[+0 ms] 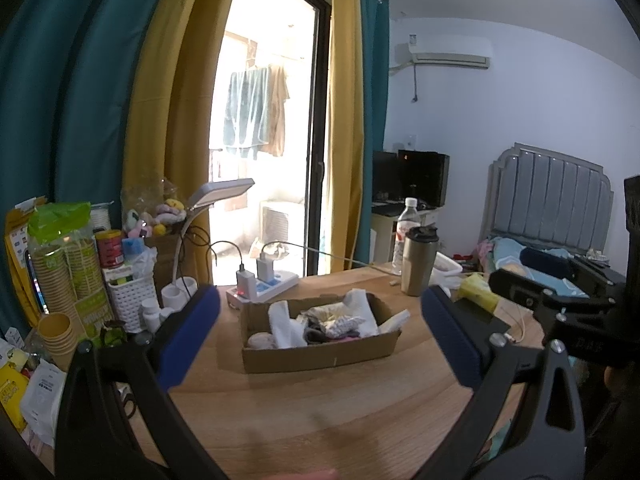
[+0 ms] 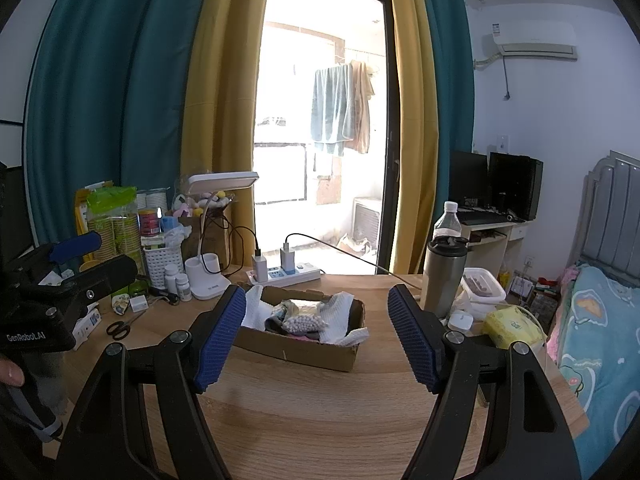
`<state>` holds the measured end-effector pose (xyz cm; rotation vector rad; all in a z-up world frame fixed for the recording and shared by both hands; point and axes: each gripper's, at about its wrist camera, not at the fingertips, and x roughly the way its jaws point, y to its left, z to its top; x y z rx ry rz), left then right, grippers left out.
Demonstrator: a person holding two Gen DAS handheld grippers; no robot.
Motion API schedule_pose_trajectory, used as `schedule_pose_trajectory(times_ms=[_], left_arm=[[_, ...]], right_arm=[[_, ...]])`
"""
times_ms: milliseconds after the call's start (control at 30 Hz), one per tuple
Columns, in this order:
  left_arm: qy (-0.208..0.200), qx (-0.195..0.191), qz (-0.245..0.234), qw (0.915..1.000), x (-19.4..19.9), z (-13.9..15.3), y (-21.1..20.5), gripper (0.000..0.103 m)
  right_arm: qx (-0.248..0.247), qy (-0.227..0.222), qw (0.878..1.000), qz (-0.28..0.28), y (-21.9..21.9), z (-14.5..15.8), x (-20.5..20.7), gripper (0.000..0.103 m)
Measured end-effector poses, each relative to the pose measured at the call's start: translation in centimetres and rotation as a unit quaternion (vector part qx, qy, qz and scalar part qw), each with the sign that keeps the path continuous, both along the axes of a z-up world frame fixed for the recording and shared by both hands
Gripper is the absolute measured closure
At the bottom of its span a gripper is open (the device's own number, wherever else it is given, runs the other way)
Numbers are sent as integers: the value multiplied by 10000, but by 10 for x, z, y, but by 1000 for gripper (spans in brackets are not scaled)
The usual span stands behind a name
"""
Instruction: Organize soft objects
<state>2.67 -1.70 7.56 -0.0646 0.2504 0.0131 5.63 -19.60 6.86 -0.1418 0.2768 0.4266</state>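
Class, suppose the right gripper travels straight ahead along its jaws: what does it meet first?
Most likely the cardboard box of soft items; bare table lies before it, and the right gripper stands open. Depth is uncertain.

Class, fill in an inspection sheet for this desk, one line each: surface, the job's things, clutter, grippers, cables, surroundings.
Surface: wooden table, bare in front of the box.
Job's things: cardboard box mid-table, holding white cloths and other rolled soft items.
Clutter: steel tumbler, water bottle, desk lamp, pill bottles, white basket, paper cups, scissors, yellow tissue pack.
Grippers: left gripper open, empty; right gripper open, empty; both short of the box.
Cables: power strip with two chargers behind the box; leads trail across the table.
Surroundings: balcony door, teal and yellow curtains, bed, air conditioner.
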Motion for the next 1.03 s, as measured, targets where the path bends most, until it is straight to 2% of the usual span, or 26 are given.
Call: schedule_pose_trajectory(times_ms=[933,1033], left_arm=[[15,-10,-36,10000,-1,-2,-1,1],[134,-5,-135,9998,4,-5,-3,1]], right_arm=[[11,11,10000,1,0,-1,-1,26],[-2,91,10000,6,3,-9,4,26]])
